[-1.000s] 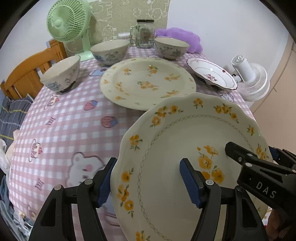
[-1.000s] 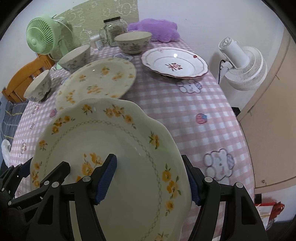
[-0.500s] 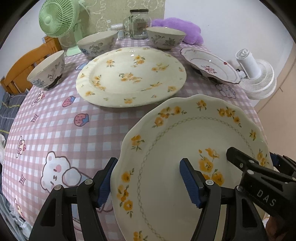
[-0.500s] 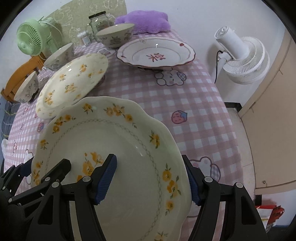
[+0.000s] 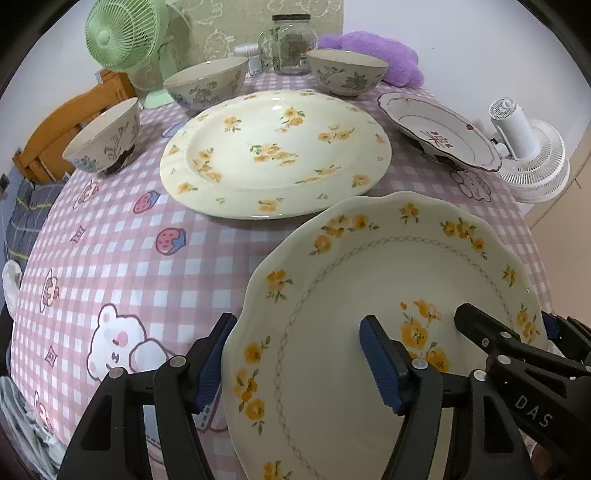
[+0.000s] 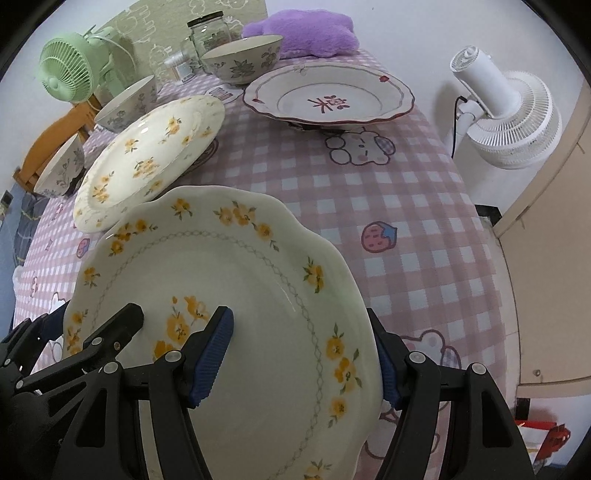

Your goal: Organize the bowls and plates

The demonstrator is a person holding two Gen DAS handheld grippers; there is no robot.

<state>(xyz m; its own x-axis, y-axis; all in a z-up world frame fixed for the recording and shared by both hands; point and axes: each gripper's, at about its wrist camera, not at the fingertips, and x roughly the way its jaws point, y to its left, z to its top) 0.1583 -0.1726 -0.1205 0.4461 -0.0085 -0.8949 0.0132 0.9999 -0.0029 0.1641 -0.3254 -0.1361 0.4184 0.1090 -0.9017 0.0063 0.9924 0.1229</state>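
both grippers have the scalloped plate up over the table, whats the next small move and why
Probably carry the scalloped plate forward over the large round flowered plate and lower it there. The left gripper and right gripper each straddle an opposite rim, the plate is clear of the tablecloth, and the round plate lies bare just ahead, a likely stacking spot.

A pink-and-white checked tablecloth point(image 5: 122, 280) printed with bears, strawberries and cupcakes covers the table. At the far edge a green desk fan point(image 5: 122, 35) stands at the left, with a lidded glass jar point(image 5: 291, 44) near the middle and a purple plush cushion point(image 5: 380, 55) to its right. A wooden chair point(image 5: 55, 129) shows beyond the table's left side. A white fan point(image 6: 506, 110) stands off the right side, beside a beige cabinet door point(image 6: 554, 236)
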